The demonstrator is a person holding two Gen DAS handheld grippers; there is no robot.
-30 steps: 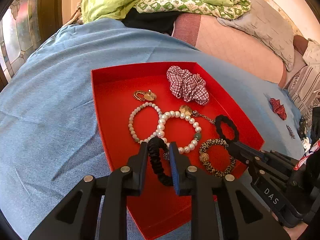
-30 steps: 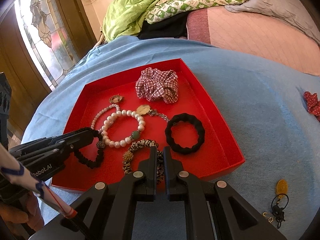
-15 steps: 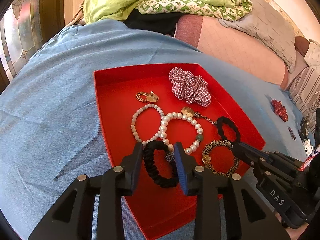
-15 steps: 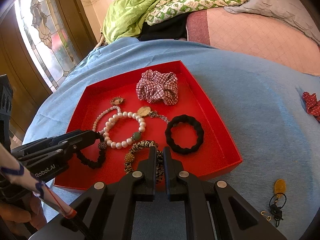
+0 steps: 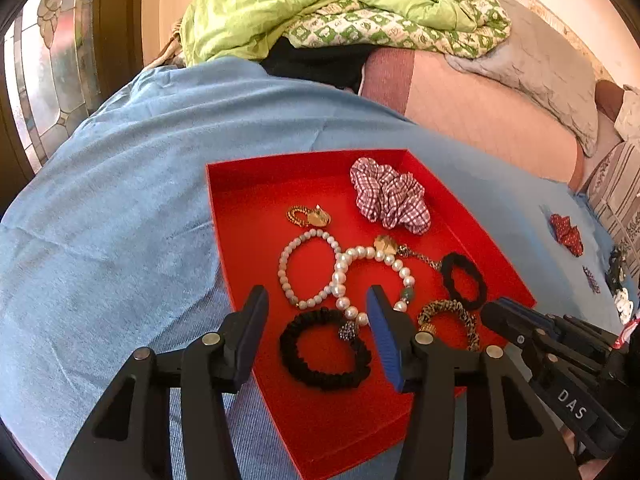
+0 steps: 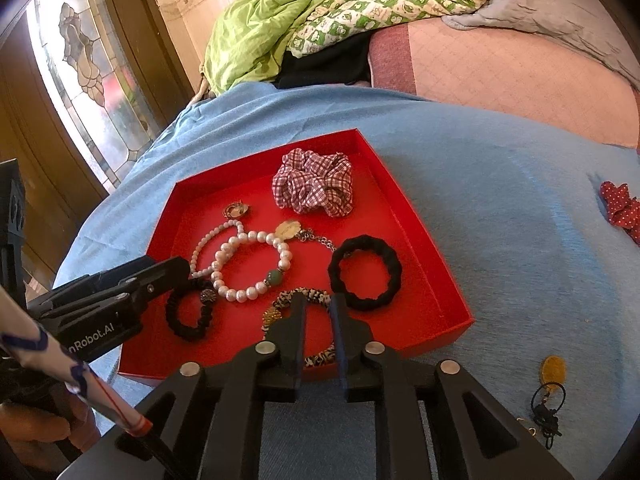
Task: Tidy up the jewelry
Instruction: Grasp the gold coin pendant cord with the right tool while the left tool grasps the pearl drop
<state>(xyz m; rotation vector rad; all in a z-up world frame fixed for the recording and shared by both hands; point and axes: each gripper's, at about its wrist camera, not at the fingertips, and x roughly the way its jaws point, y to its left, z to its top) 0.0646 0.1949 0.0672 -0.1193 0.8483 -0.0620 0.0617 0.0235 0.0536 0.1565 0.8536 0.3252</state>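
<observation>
Left gripper (image 5: pixel 316 312) fingers opened off the black scrunchie (image 5: pixel 324 350), now lying loose in red tray (image 5: pixel 248 216). Right gripper (image 6: pixel 318 312) fingers opened slightly around leopard bracelet (image 6: pixel 298 294).

The red tray (image 5: pixel 248 184) is bare along its far-left side. The near half is crowded: pearl bracelets (image 5: pixel 372 272), two black bands (image 6: pixel 364 276) and a spotted bracelet (image 5: pixel 448 316) lie close together. A checked scrunchie (image 6: pixel 314 188) fills the far corner. The blue cloth (image 6: pixel 500 200) around the tray is mostly open.
</observation>
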